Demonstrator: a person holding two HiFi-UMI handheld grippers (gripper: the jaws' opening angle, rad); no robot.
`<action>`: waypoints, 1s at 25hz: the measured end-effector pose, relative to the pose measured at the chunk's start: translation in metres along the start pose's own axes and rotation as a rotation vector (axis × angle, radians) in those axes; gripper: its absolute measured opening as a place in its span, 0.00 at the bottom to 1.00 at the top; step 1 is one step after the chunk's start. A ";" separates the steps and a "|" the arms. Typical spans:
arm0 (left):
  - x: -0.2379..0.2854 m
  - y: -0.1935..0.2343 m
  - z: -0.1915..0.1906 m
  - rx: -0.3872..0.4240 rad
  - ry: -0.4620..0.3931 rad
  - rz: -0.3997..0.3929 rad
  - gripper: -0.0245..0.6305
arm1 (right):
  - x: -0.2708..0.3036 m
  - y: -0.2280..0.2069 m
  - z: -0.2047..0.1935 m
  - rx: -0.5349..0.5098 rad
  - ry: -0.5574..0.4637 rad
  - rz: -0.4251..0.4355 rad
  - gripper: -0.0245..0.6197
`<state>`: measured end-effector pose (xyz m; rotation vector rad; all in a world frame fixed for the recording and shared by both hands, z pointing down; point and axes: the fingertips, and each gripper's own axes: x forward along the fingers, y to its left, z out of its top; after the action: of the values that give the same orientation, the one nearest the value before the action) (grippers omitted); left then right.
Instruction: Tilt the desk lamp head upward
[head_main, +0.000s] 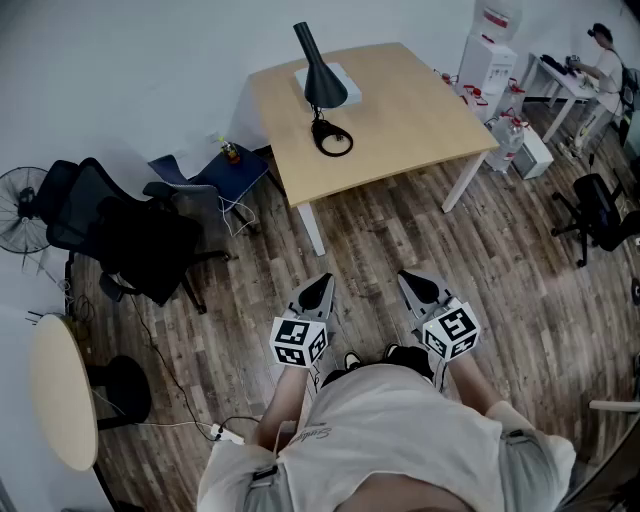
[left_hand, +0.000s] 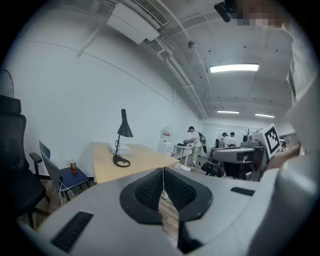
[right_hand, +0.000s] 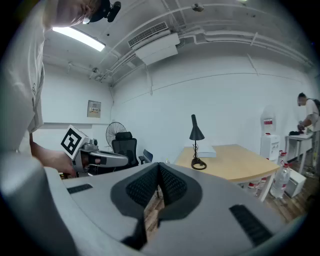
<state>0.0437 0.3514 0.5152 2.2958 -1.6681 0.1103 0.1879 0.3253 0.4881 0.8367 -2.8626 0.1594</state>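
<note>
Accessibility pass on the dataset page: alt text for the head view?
Seen from above, a person on wood flooring holds the left gripper and right gripper, both shut and empty, well short of a wooden desk bearing a black desk lamp.

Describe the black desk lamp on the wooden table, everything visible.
The desk lamp is all black and looks matte. Its slim conical head is narrow at the top, flares downward and points down. A thin stem rises from a ring-shaped base. The lamp stands upright near the wall-side edge of the light wooden table, beside a flat white object. Nothing holds it.
</note>
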 end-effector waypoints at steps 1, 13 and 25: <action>0.002 0.001 0.000 0.002 -0.001 0.004 0.06 | 0.002 0.000 -0.001 -0.002 0.001 0.004 0.03; 0.004 0.015 -0.001 0.002 0.009 -0.006 0.06 | 0.015 -0.002 -0.004 0.020 0.017 -0.041 0.03; 0.023 0.031 -0.025 0.086 0.111 0.000 0.06 | 0.040 -0.009 -0.022 0.057 0.072 -0.034 0.03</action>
<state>0.0253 0.3285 0.5502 2.3061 -1.6380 0.3097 0.1620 0.3000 0.5171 0.8706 -2.7874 0.2629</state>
